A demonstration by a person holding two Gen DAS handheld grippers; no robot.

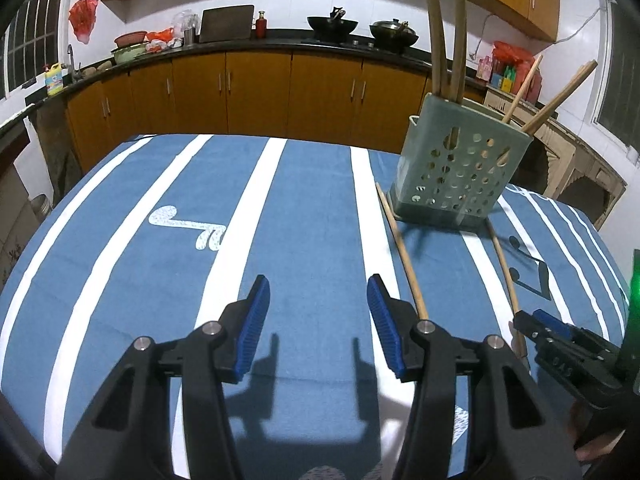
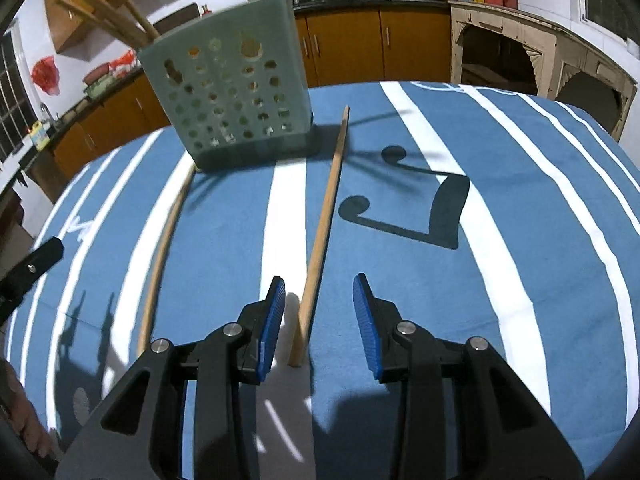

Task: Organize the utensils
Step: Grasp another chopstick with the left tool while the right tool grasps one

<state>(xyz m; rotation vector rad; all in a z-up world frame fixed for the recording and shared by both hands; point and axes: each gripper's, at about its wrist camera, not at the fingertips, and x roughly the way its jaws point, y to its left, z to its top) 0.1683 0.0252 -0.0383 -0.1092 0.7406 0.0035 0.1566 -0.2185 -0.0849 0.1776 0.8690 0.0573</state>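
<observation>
A pale green perforated utensil holder [image 1: 456, 172] [image 2: 232, 100] stands on the blue striped tablecloth [image 1: 304, 208] with several wooden sticks upright in it. Two loose wooden chopsticks lie in front of it. In the left wrist view, my left gripper [image 1: 318, 280] is open over bare cloth, and one chopstick [image 1: 402, 252] lies just outside its right finger. My right gripper [image 2: 320, 280] is open, low over the cloth. The near end of the other chopstick [image 2: 324, 220] lies between its jaws, closer to the left pad, and neither pad touches it. The left-hand chopstick [image 2: 164, 248] curves along beside it.
Orange kitchen cabinets and a dark counter [image 1: 256, 40] with woks and pots run behind the table. A carved beige cabinet [image 2: 540, 48] stands to the right. My right gripper [image 1: 536, 322] shows at the left wrist view's right edge, and the left gripper's finger [image 2: 36, 264] at the right wrist view's left edge.
</observation>
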